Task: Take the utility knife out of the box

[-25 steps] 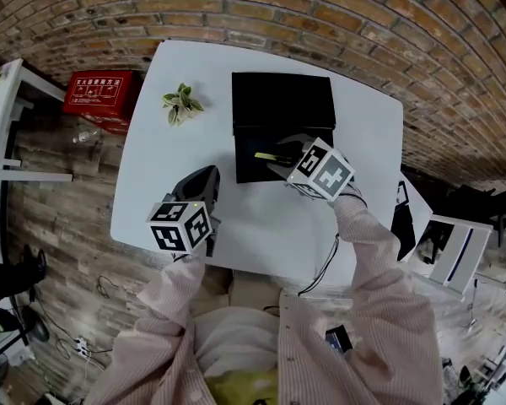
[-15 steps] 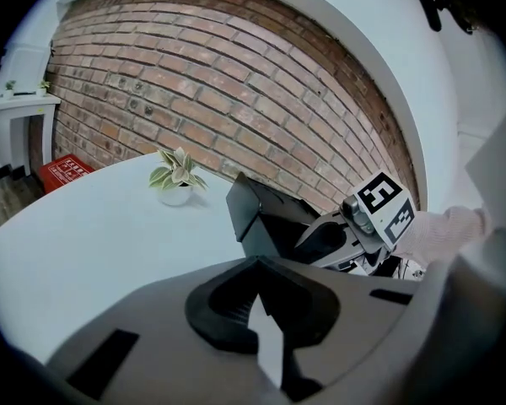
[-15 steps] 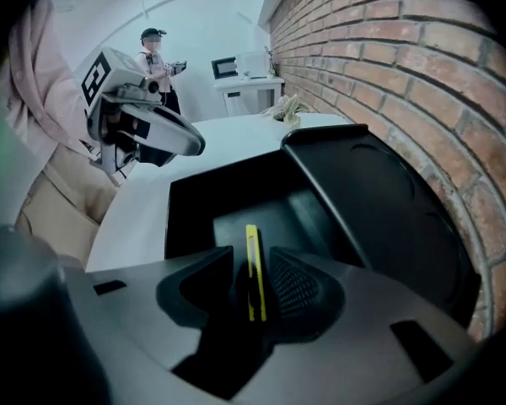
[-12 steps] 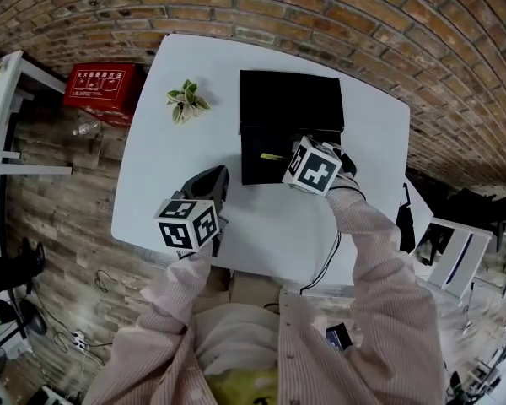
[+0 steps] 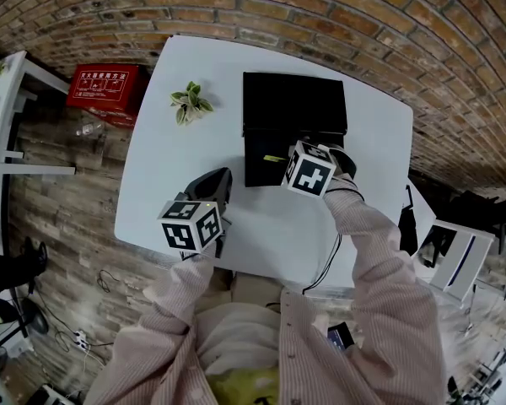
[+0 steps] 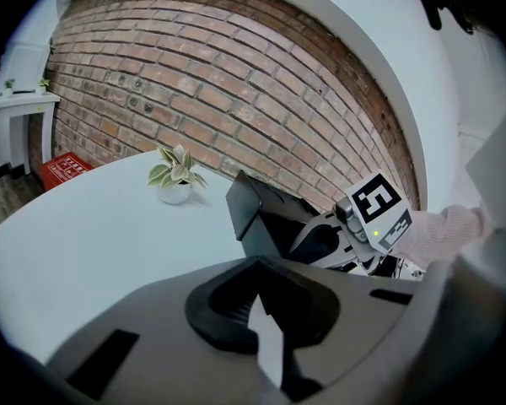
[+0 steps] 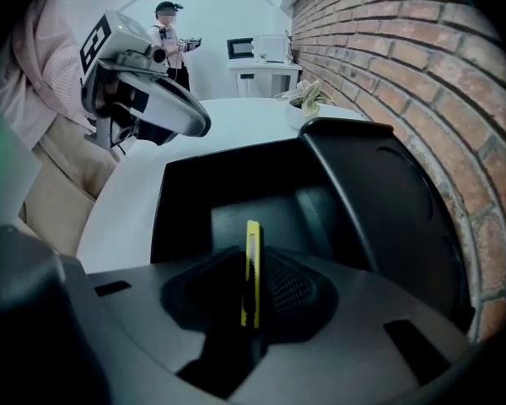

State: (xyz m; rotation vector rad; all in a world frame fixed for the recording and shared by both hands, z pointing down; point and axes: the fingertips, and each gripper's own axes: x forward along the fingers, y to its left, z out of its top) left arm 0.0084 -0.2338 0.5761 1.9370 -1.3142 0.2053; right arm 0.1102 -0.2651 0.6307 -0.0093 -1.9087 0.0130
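An open black box point(image 5: 293, 104) lies on the white table point(image 5: 169, 201), its lid folded back towards the brick wall. A yellow utility knife point(image 7: 252, 251) stands on edge inside the box, between the jaws of my right gripper point(image 7: 251, 287). Those jaws are closing round it, with a dark gap still on the knife's left side. In the head view the right gripper point(image 5: 297, 155) points steeply down into the box and its marker cube covers most of the knife point(image 5: 274, 157). My left gripper point(image 5: 222, 178) hovers shut over bare table left of the box, holding nothing.
A small potted plant point(image 5: 185, 102) stands on the table left of the box. A red case point(image 5: 101, 89) and a white shelf point(image 5: 4, 116) sit on the floor to the left. A person point(image 7: 170, 36) stands far off in the right gripper view.
My right gripper has sunk into the box and rolled, so its cube now covers most of the knife. The left gripper has stayed where it was.
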